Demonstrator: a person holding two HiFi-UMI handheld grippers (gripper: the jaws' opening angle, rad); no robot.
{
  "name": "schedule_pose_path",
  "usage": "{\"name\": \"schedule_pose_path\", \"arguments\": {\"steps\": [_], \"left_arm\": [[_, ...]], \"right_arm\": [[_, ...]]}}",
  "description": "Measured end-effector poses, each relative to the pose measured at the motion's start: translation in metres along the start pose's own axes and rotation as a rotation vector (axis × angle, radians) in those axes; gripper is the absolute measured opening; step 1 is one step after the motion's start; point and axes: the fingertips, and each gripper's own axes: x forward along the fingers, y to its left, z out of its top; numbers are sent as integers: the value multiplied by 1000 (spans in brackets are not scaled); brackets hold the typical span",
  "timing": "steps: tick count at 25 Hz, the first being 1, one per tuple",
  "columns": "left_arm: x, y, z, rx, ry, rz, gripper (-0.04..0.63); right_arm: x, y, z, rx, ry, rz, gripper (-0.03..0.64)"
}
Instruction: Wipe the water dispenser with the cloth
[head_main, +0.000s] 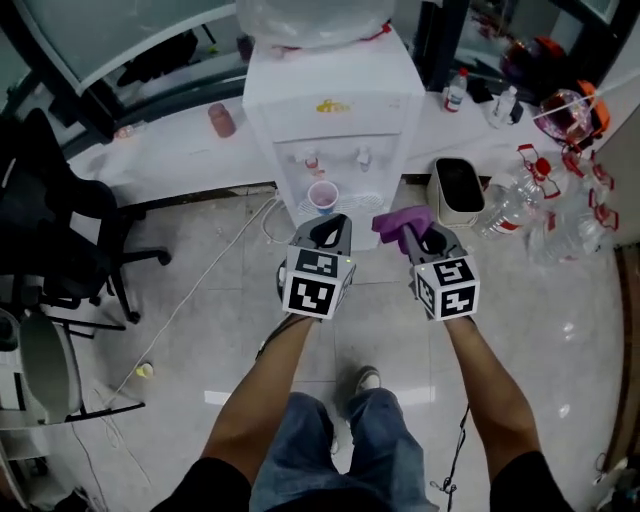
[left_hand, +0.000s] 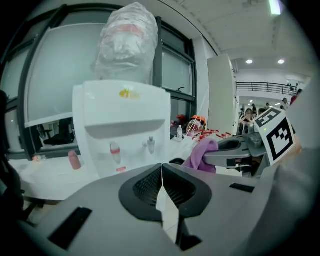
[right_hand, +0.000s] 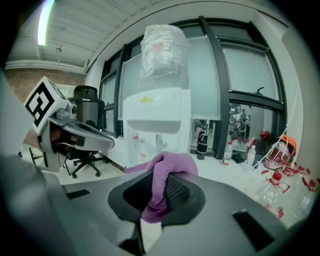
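The right gripper (right_hand: 159, 192) is clamped on the cloth (right_hand: 172, 166), bunched between its jaws. Soft, light and limp, the cloth is best gripped by a thick fold. The left gripper (left_hand: 162, 186) is closed on nothing. The dispenser (head_main: 335, 120) is seen just ahead of both.
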Motion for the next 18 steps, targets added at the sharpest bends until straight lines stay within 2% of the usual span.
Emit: {"name": "schedule_pose_path", "arguments": {"steps": [5,10,15,18], "left_arm": [[-55,3,90,16,-21,0,28],[-114,5,159,12,-42,12,28],[-158,15,220,0,-97,41,28],[-182,18,242,-28,-127,67,28]], "right_arm": [[-50,4,106,-9,-32,-4,41],[-99,12,199,-9,-77,-5,41],[-133,17,274,-11,-132,-8,41],[-151,18,303,-8,-160,-13,41]]}}
